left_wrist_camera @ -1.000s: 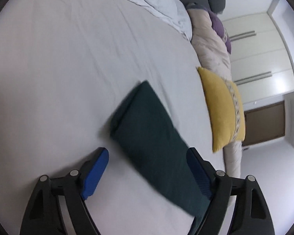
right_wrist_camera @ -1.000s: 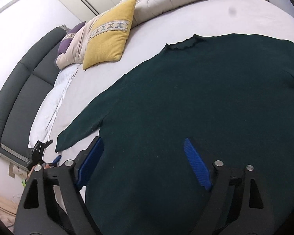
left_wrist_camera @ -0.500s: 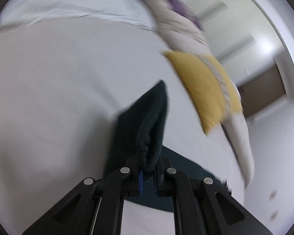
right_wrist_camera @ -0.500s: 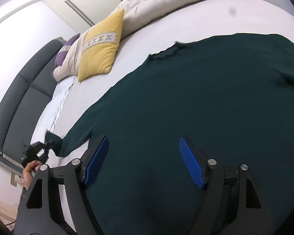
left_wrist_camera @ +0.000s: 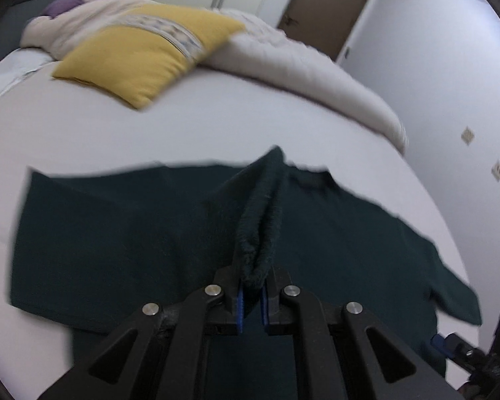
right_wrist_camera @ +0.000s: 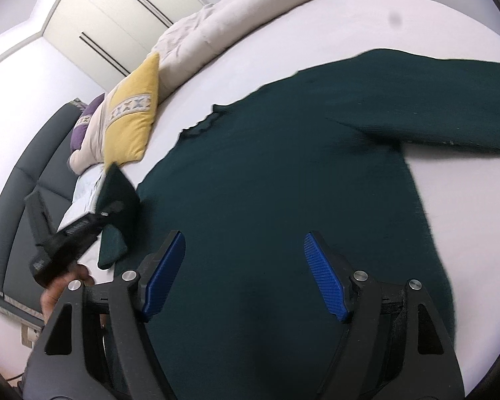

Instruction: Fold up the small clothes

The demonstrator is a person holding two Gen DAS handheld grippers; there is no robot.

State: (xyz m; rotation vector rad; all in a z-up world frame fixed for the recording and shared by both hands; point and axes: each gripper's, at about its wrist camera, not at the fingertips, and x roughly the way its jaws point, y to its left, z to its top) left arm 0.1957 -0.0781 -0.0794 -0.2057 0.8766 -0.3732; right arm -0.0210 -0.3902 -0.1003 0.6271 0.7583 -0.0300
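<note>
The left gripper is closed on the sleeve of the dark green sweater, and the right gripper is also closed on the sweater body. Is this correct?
Not quite. The left gripper is closed on the sleeve of the dark green sweater, but the right gripper is open above the body, holding nothing, as the right wrist view shows.

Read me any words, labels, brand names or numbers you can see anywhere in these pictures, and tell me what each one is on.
There are none to read.
The yellow cushion has a woven band that looks like a row of crosses, a pattern rather than letters.
The dark green sweater shows no tag or print.
</note>
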